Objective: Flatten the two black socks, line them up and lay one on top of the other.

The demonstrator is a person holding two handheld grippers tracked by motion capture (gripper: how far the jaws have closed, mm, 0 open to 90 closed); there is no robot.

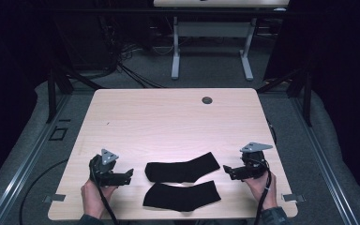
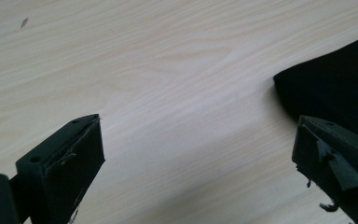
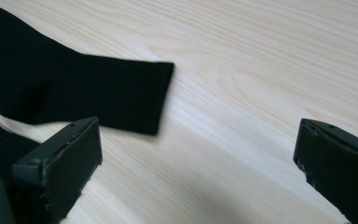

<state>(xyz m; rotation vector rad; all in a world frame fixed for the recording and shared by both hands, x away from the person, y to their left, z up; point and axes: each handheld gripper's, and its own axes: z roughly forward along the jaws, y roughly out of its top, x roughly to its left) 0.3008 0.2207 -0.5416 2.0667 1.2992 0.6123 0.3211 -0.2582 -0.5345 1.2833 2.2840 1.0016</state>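
Two black socks were laid flat on the table between the left gripper and right gripper — both spread wide, nothing held.

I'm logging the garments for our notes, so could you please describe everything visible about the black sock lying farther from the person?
The farther black sock is a plain, dark knit piece lying flat on the light wooden table, toe toward the person's left, cuff angled up toward the right. Its cuff ends in a straight edge. It lies just above the nearer sock, with a thin strip of wood showing between them toward the cuff end; whether they touch elsewhere is unclear. Neither hand-held gripper touches it; both sit open beside it.
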